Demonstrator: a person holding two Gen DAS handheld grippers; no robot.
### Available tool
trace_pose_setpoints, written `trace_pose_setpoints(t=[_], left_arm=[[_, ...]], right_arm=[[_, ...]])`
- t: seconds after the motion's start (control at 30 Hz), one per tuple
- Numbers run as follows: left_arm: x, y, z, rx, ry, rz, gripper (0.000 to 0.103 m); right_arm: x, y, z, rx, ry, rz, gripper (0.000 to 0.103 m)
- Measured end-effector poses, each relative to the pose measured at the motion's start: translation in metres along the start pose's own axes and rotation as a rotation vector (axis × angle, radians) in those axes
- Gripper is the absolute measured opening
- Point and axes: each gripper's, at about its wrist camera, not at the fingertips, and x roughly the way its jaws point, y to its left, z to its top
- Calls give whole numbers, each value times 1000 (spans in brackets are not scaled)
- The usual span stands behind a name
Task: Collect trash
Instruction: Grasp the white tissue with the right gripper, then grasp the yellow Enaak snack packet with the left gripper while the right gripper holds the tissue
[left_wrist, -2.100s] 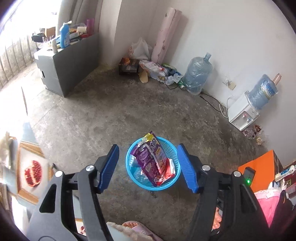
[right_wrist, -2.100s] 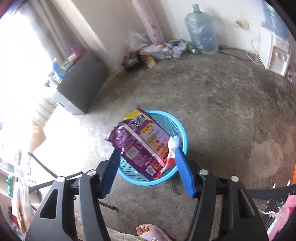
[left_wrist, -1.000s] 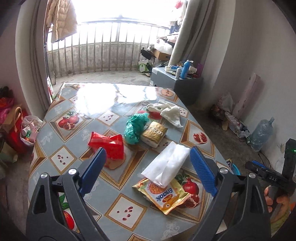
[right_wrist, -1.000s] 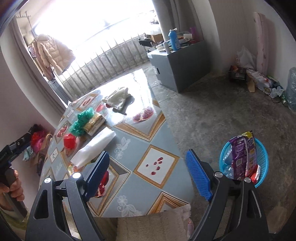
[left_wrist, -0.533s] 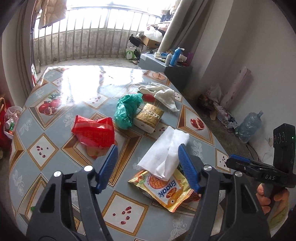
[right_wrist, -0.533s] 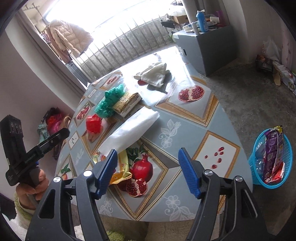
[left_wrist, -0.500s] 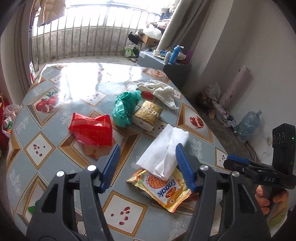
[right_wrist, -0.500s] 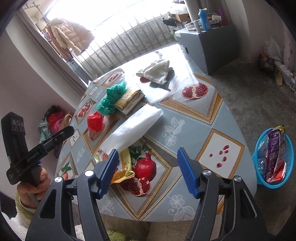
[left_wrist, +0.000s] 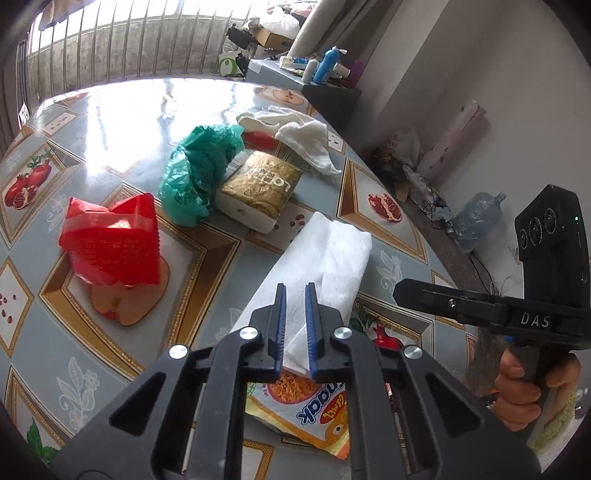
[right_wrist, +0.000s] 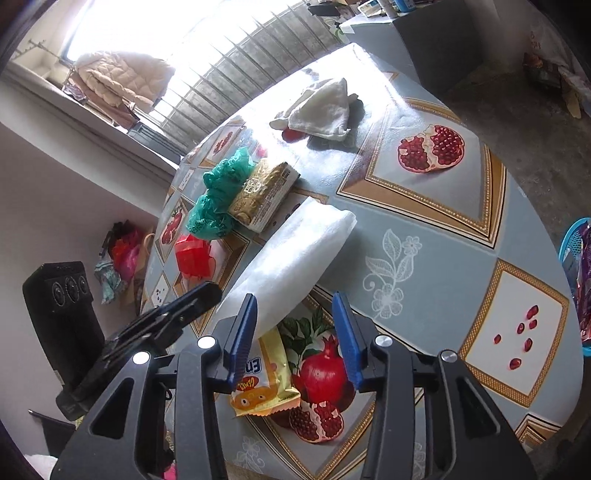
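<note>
My left gripper (left_wrist: 294, 295) is shut on the near end of a white tissue pack (left_wrist: 325, 258), which lies on the patterned table (left_wrist: 110, 122) over a yellow snack wrapper (left_wrist: 310, 417). The pack also shows in the right wrist view (right_wrist: 291, 258). My right gripper (right_wrist: 295, 306) is open and empty, just above the snack wrapper (right_wrist: 266, 384) and the pack's near end. Farther back lie a red bag (left_wrist: 110, 240), a green bag (left_wrist: 195, 170) and a gold packet (left_wrist: 262, 188). The blue trash basket (right_wrist: 570, 247) stands on the floor at right.
A white cloth (left_wrist: 303, 136) lies at the table's far side. A grey cabinet (left_wrist: 314, 85) with bottles stands behind. A water jug (left_wrist: 476, 218) and clutter sit by the wall. Balcony bars (left_wrist: 129, 44) are beyond the table.
Both grippers swung from the basket on the floor to the table. My left gripper moved down onto the tissue pack and shut on it. My right gripper came closer to the snack wrapper.
</note>
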Motion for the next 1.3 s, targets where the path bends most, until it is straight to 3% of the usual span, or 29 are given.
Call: trace_pose_setpoints(t=[0.17, 0.47, 0.6, 0.87, 1.03, 1.1, 1.17, 1.23, 1.3], left_arm=[[30, -11, -9, 20, 79, -69, 0], [41, -41, -28, 53, 95, -179, 0], [37, -43, -29, 52, 75, -173, 0], [-2, -26, -25, 17, 13, -147, 0], [-25, -17, -34, 3, 18, -135, 0], [-29, -14, -39, -15, 42, -142, 3], [-30, -12, -45, -38, 74, -159, 15], [-27, -14, -49, -46, 91, -167, 20], [-20, -21, -50, -29, 107, -141, 23]], right_arm=[[3, -10, 1, 37, 8, -4, 42], [5, -30, 0, 75, 15, -25, 41], [8, -31, 0, 45, 15, -96, 7], [-20, -45, 2, 65, -79, -56, 3], [-56, -55, 3, 56, -136, -41, 3], [-71, -59, 0, 40, -158, -47, 3], [-82, -61, -4, 18, -163, -62, 3], [-87, -60, -10, -15, -158, -86, 3], [-88, -56, -18, -59, -147, -127, 3]])
